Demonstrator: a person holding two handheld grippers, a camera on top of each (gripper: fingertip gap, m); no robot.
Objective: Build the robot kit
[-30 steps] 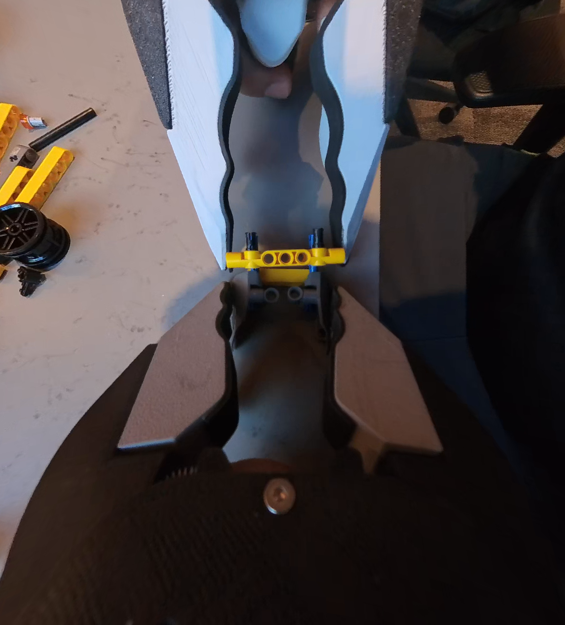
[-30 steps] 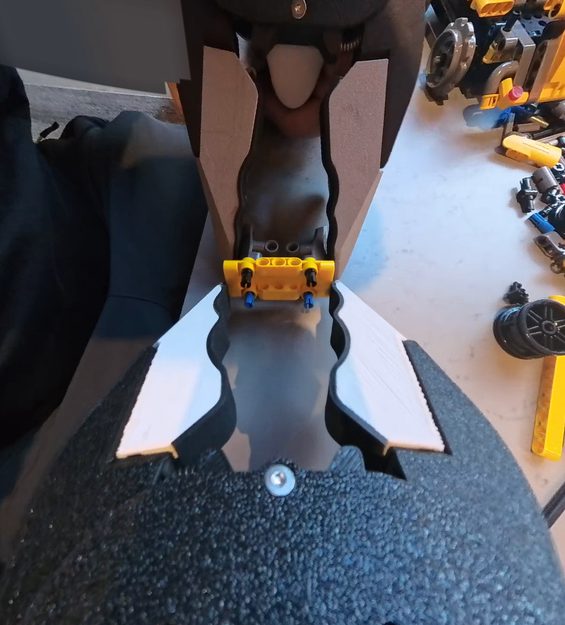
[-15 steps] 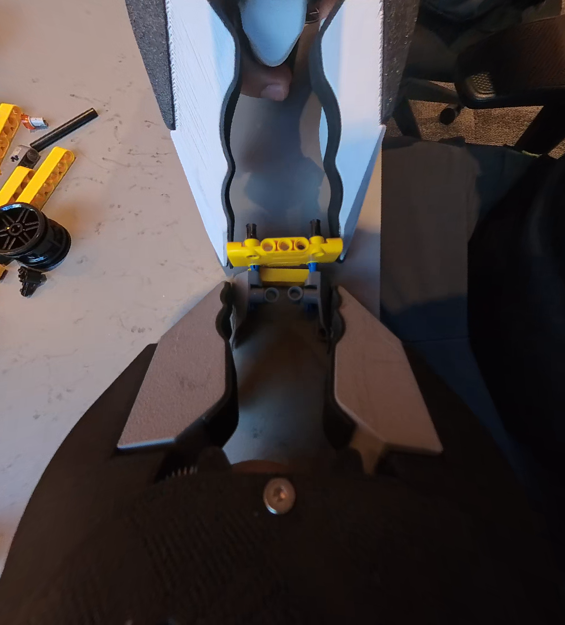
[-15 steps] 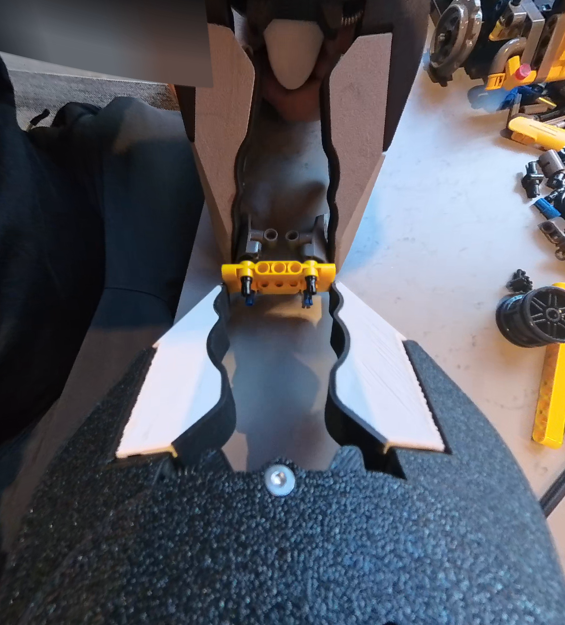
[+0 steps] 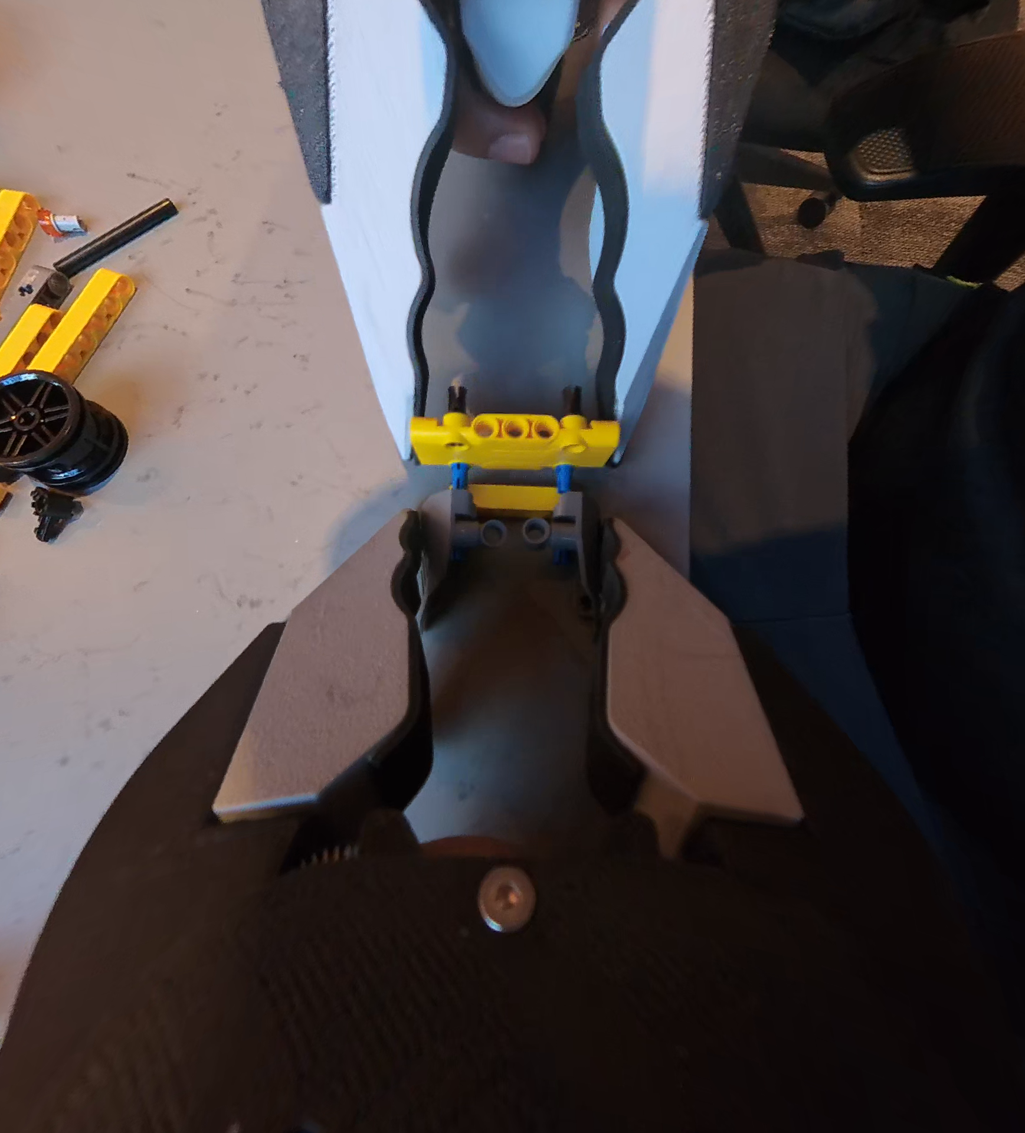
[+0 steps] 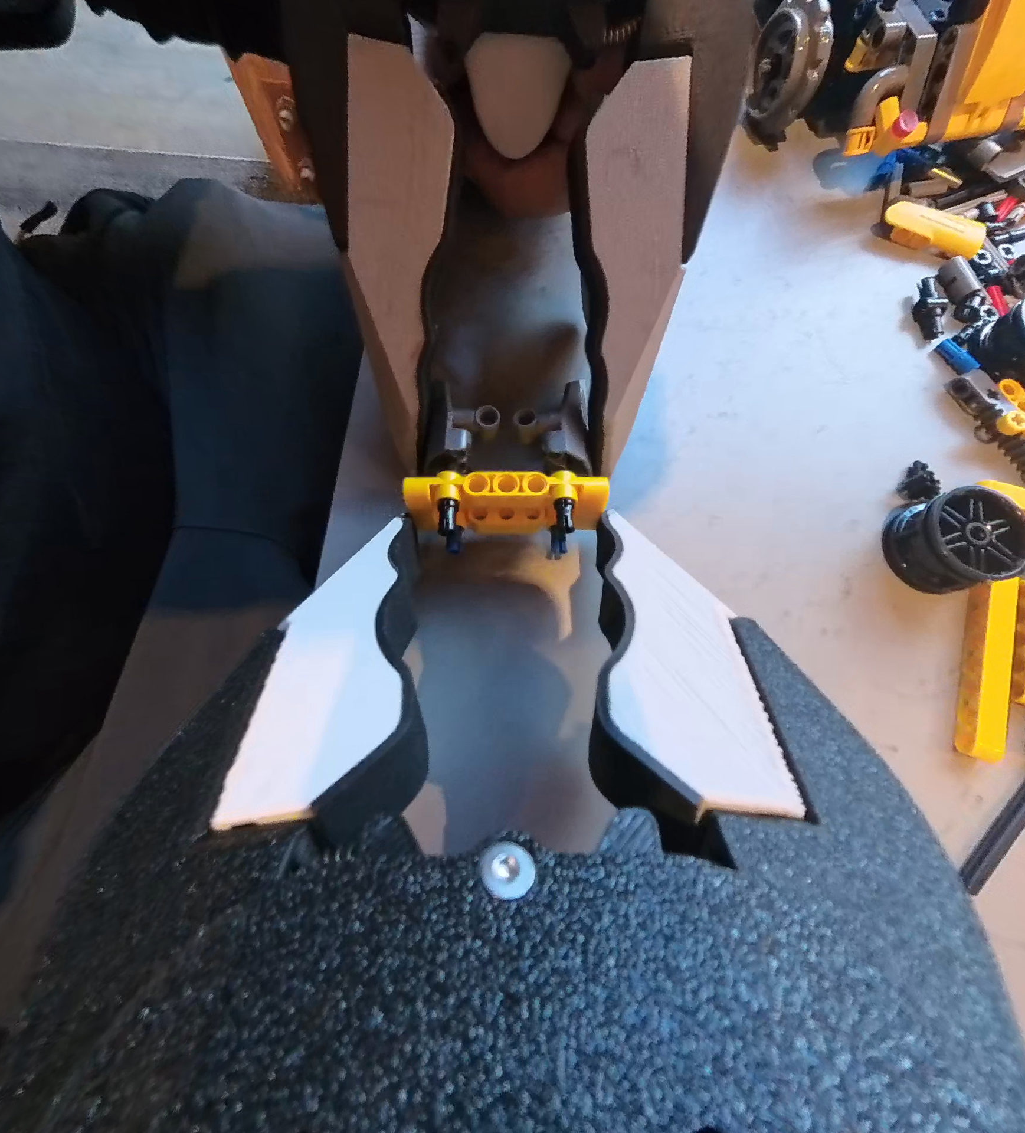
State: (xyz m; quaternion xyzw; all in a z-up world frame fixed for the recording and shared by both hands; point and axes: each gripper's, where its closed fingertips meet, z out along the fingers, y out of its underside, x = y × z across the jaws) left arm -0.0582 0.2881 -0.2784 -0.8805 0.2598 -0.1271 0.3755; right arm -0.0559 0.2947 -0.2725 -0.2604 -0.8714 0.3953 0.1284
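Note:
My left gripper (image 5: 513, 555) has dark fingers and is shut on a dark grey Technic connector piece (image 5: 513, 533). My right gripper (image 6: 505, 533) has white fingers and is shut on a yellow Technic frame piece (image 6: 505, 499) with two black pins and two blue pins through it. The two grippers face each other tip to tip above the table edge. In the left wrist view the yellow frame (image 5: 513, 438) sits just beyond the grey piece, with the blue pins pointing at it. In the right wrist view the grey piece (image 6: 506, 429) sits just behind the frame.
Loose parts lie on the pale table (image 5: 221, 368): a black wheel (image 5: 44, 432), yellow beams (image 5: 68, 325), a black axle (image 5: 114, 245). A part-built yellow vehicle (image 6: 926, 67) stands far right. A person's dark clothing (image 6: 68, 429) and an office chair (image 5: 926, 153) are past the table edge. Both grippers' tips are close together, under 4 cm apart.
The yellow frame in my right gripper has tilted and drawn slightly back from the grey piece, so the blue pins now show in the gap. The left gripper has held still.

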